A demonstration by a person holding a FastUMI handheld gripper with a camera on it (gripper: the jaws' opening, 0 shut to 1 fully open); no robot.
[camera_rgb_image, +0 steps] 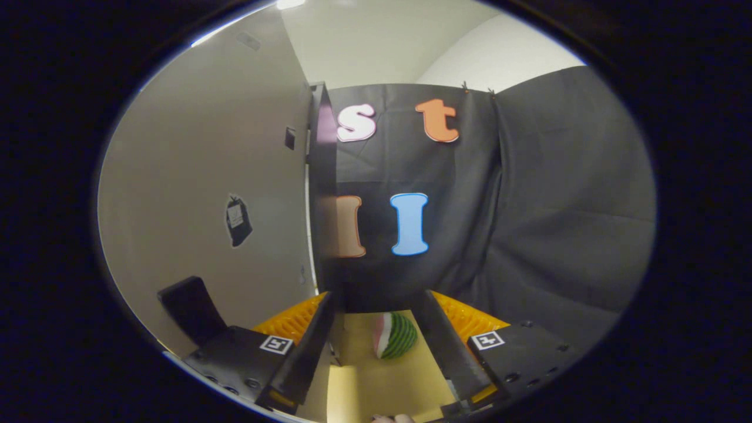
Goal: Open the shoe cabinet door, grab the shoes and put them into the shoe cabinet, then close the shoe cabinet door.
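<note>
My gripper (377, 296) is open, with nothing held. Between the fingers, on a pale wooden surface (376, 382), lies a shoe (395, 336) with green watermelon stripes and a pink and white end. It sits closer to the right finger (446, 346) and touches neither one. A tall pale panel (200, 176), apparently the shoe cabinet's door, stands to the left. Its dark glossy edge (322, 176) rises just above the left finger's tip (317, 335). A black block (191, 308), perhaps a handle, juts from the panel's lower part beside the left finger.
Black cloth (558, 205) hangs as the wall straight ahead and to the right. A small black tag (237, 220) is stuck on the pale panel. Something pale pink (393, 418) peeks in at the near end of the wooden surface.
</note>
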